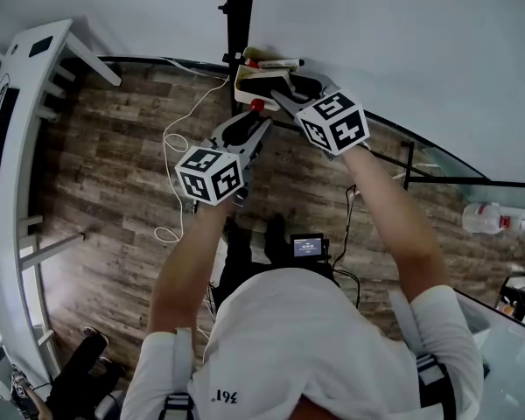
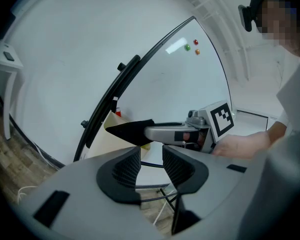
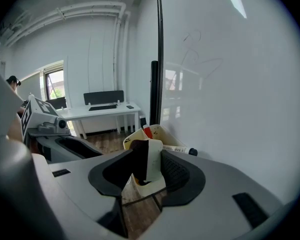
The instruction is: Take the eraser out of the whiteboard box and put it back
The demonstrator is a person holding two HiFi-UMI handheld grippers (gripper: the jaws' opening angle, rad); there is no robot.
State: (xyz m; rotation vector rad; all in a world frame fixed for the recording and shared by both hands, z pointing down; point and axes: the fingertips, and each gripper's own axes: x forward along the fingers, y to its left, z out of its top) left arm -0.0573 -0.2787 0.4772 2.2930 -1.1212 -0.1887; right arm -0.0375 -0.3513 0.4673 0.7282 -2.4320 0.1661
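Right gripper [image 3: 147, 170] pinches the eraser [image 3: 149, 156] upright between its pads, black felt side to the left jaw, white side to the right jaw. Jaws stand fairly wide, the gap filled by the eraser. Eraser is at the mouth of the whiteboard box [image 3: 162, 134]; cannot tell if its lower end is inside. Left gripper [image 2: 151, 165] is spread wide with nothing between the jaws, just left and near of the box, not touching it.

Both forearms reach forward toward the far whiteboard [image 1: 402, 33]. Right gripper tilts down onto the box, left gripper points about level.

Box sits at the board's left edge, with a marker [image 3: 182, 149] at its far side by the board. Only the left gripper view shows three small magnets [image 2: 195, 42] on the board and the right gripper's black jaw side-on at the box. Only the right gripper view shows the eraser, plus a white desk [image 3: 105, 110] far back. Only the head view shows the wood floor [image 1: 114, 164].
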